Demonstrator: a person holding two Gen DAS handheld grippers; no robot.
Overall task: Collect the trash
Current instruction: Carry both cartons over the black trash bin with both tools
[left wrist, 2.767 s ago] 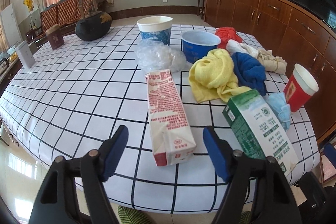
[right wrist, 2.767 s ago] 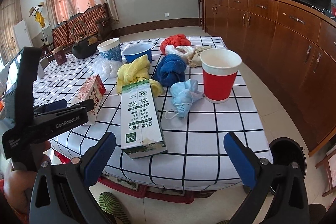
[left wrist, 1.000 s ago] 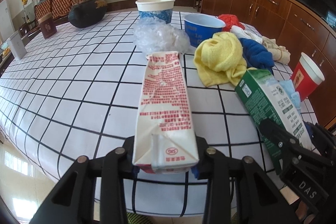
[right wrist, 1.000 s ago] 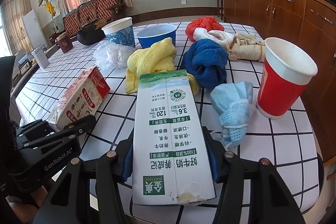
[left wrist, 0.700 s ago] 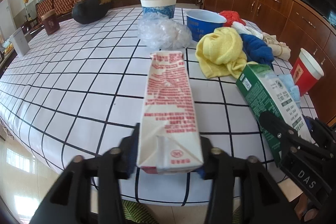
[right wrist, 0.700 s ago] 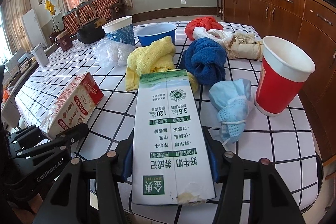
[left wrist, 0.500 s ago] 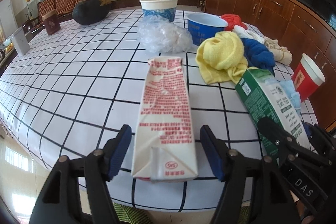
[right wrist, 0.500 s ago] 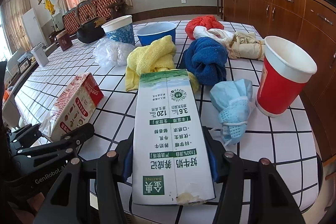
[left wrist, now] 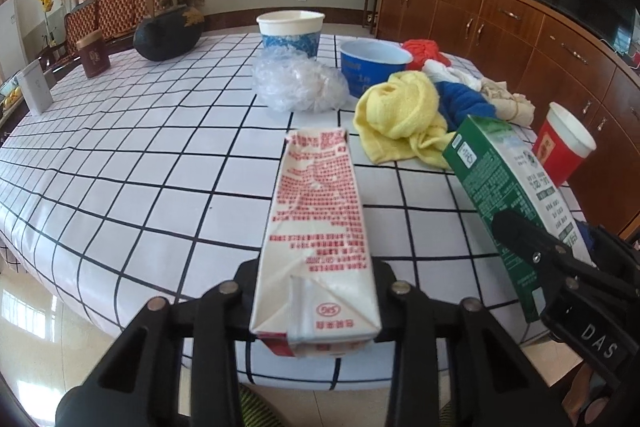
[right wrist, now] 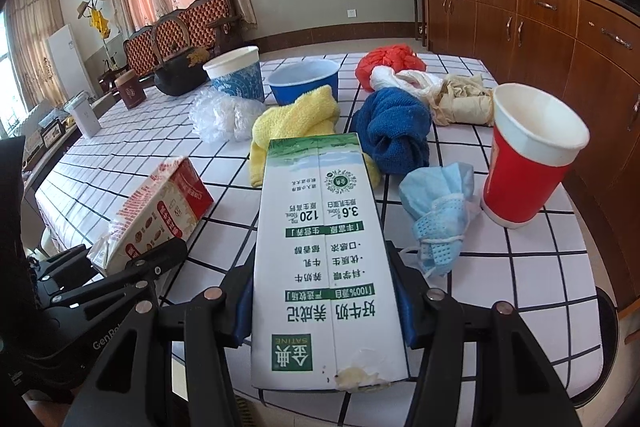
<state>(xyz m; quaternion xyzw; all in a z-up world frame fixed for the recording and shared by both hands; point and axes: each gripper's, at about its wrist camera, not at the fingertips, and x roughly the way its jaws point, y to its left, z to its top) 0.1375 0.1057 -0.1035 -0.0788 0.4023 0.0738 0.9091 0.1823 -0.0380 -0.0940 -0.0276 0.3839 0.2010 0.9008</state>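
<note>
Claws clamp cartons: left claw (left wrist: 316, 291) red carton (left wrist: 318, 239), right claw (right wrist: 324, 301) green carton (right wrist: 324, 255).

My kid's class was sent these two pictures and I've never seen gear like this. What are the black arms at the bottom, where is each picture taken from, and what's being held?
No robot here: a person holds a hand-operated two-finger gripper in each hand, each with a wide-angle camera looking along its fingers. That is why black arms fill the bottom of both pictures.

One picture is from the left gripper. Its jaws have just closed on the red-and-white carton, pads pressing its sides. The other is from the right gripper, clamped on the green-and-white carton. Each view also catches the other gripper at its edge.

On the checked table lie cloths, yellow and blue, a crumpled face mask, a red cup, a blue bowl, a clear plastic bag and a dark teapot.
</note>
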